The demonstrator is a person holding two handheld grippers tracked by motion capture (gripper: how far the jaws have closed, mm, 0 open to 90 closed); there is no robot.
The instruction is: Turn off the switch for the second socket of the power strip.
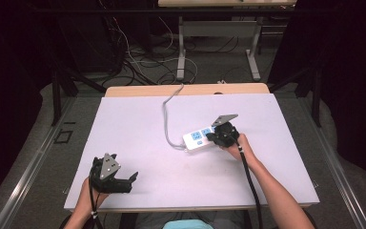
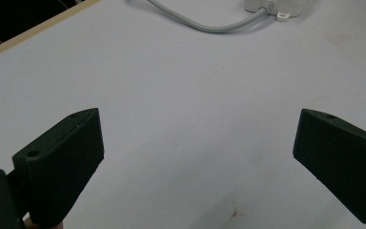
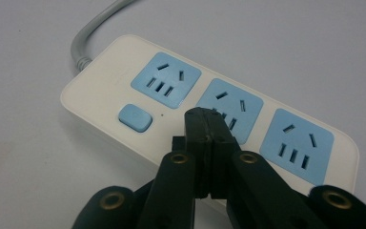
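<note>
From above, I'm seeing one white power strip (image 1: 201, 139) lying mid-table, my right gripper (image 1: 222, 133) hovering over it, my left gripper (image 1: 116, 179) resting near the front edge. Left gripper view: my two jaws are gaping wide, gripping nothing. Right gripper view: jaws pressed together, empty, hanging over three blue sockets (image 3: 166, 79) and one blue switch (image 3: 135, 117).

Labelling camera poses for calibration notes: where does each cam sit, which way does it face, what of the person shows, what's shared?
High view: above the person's side, facing forward and down on the white table; both forearms, left gripper, right gripper.
Left gripper view: low over the table, between open jaws toward the grey cord.
Right gripper view: above the power strip, closed jaws near its blue switch.
Shared: power strip and cord appear in all three.
</note>
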